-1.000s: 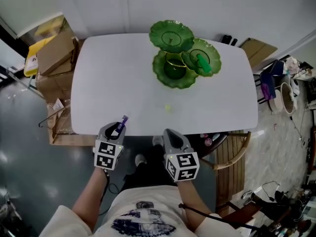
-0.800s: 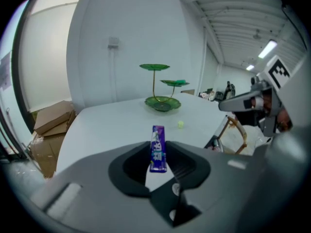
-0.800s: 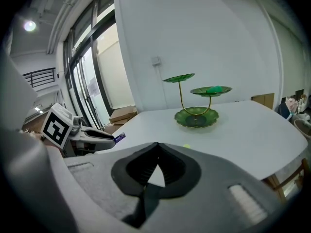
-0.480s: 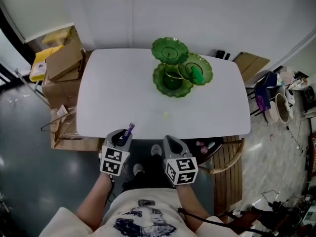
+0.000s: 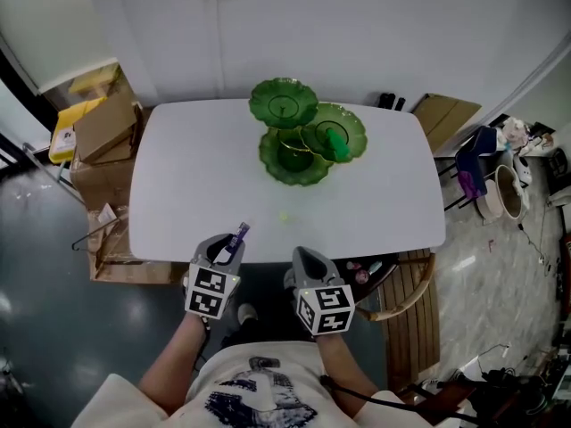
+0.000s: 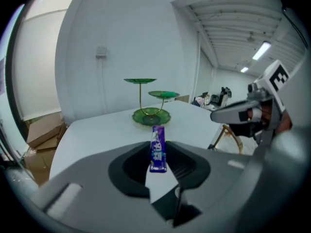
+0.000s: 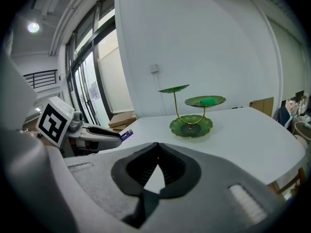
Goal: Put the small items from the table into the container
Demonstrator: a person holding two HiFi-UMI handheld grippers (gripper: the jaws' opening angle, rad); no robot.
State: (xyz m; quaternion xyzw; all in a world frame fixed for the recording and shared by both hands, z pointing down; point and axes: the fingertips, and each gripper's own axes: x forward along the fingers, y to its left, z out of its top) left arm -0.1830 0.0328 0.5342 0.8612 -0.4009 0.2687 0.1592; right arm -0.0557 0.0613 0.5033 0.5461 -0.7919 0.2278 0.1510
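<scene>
A green three-dish stand (image 5: 294, 132) rises at the far middle of the white table (image 5: 178, 176). A green item (image 5: 336, 143) lies in its right dish. A small pale green item (image 5: 284, 215) rests on the table nearer to me. My left gripper (image 5: 225, 244) hovers over the table's front edge, shut on a purple packet (image 5: 239, 235) that sticks up from its jaws. The left gripper view shows the packet (image 6: 157, 149) upright between the pads, with the stand (image 6: 151, 111) beyond. My right gripper (image 5: 303, 255) is beside it, shut and holding nothing (image 7: 156, 171).
Cardboard boxes (image 5: 103, 119) are stacked on the floor left of the table. A wooden chair (image 5: 406, 283) stands at the front right corner. Bags and clutter (image 5: 500, 163) crowd the floor to the right. Flat cardboard (image 5: 442, 114) leans behind the table.
Both grippers have risen a little at the table's front edge. The left one has also shifted forward, the purple packet still in its jaws.
</scene>
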